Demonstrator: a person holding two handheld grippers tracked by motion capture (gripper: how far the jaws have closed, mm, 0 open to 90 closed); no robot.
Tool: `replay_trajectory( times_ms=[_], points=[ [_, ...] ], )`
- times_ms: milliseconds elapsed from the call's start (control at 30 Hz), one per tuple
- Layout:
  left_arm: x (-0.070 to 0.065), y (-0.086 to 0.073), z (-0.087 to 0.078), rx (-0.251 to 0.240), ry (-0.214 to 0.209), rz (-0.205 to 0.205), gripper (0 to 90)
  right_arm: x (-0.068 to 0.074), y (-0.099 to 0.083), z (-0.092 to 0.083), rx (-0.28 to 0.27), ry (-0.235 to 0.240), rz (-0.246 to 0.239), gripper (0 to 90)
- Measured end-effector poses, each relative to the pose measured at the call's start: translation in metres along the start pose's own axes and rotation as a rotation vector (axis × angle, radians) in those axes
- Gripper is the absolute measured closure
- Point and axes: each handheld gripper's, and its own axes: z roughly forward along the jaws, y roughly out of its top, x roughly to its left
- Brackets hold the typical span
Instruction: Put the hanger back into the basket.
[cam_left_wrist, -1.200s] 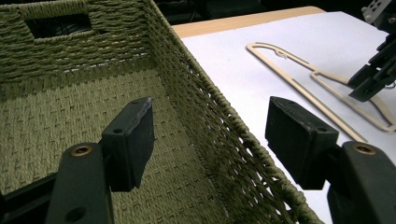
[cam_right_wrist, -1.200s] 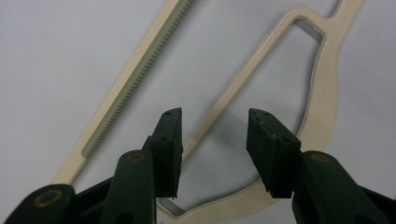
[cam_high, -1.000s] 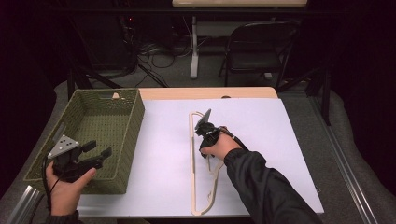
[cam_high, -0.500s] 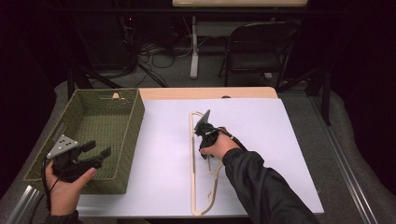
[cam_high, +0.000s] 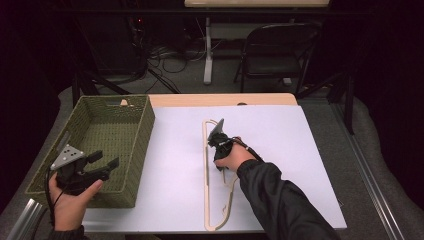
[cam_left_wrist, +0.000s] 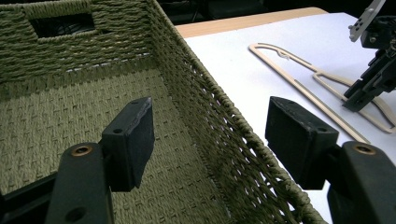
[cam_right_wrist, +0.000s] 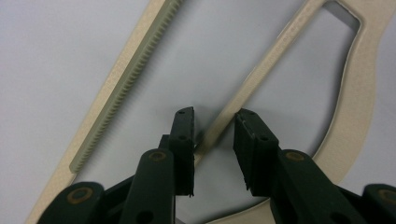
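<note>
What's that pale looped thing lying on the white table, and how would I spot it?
Start at the white tabletop, right of the green woven basket. The cream clothes hanger lies flat there, under the right gripper. It is the one thin, pale outline on the sheet.

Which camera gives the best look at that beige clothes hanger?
The high view: the whole hanger lies flat on the white table. The right gripper view shows its thin bar close up between open jaws; the left gripper view catches part of it, far off.
</note>
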Motion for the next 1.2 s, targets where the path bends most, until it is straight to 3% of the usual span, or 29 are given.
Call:
replay_trajectory(
  times_ms=[133,200,233,267,300,333,367,533,600,867,933,967,1000,1067,1200],
  points=[
    [0.000,0.000,0.000,0.001,0.000,0.001,32.9,-0.001,0.000,0.001,-0.005,0.010,0.028,71.8],
    [0.000,0.000,0.000,-0.001,0.001,0.000,32.9,-0.004,-0.001,-0.001,0.009,0.014,0.030,76.5],
    [0.000,0.000,-0.001,-0.002,0.001,0.000,32.9,-0.006,-0.003,-0.001,0.019,0.024,0.028,83.5],
    [0.000,0.000,-0.001,-0.001,0.002,0.000,32.9,-0.006,-0.003,-0.001,0.019,0.024,0.028,83.5],
    [0.000,0.000,-0.001,-0.003,0.000,0.001,32.9,-0.006,-0.006,0.002,-0.020,0.038,0.065,85.4],
    [0.000,0.000,-0.001,-0.003,-0.001,0.001,32.9,-0.009,-0.005,-0.002,0.035,0.024,-0.010,85.2],
    [-0.001,0.000,0.000,-0.001,-0.001,0.003,32.9,-0.009,-0.007,-0.002,0.046,0.013,-0.024,85.7],
    [-0.002,0.000,0.002,0.003,-0.004,0.008,32.9,-0.010,-0.009,-0.002,0.013,0.035,-0.012,85.7],
    [-0.003,0.000,0.002,0.004,-0.007,0.010,33.0,-0.011,-0.008,-0.005,0.036,0.029,-0.045,85.7],
    [-0.007,0.001,0.002,-0.001,-0.020,0.019,34.4,-0.004,-0.018,-0.019,-0.016,0.014,-0.161,85.7],
    [-0.009,0.003,0.002,0.001,-0.027,0.029,35.0,-0.001,-0.023,-0.025,-0.056,0.007,-0.219,85.7],
    [-0.010,0.003,0.002,-0.002,-0.029,0.034,35.1,-0.001,-0.026,-0.029,-0.056,-0.022,-0.265,85.7],
    [-0.012,0.004,0.002,-0.004,-0.034,0.037,35.4,0.002,-0.032,-0.034,-0.089,-0.039,-0.316,85.7],
    [-0.015,0.005,0.003,-0.009,-0.047,0.045,35.7,0.004,-0.035,-0.038,-0.103,-0.055,-0.342,85.7],
    [-0.023,0.011,0.004,-0.006,-0.075,0.071,37.2,0.013,-0.047,-0.049,-0.184,-0.108,-0.460,85.7]
  ],
)
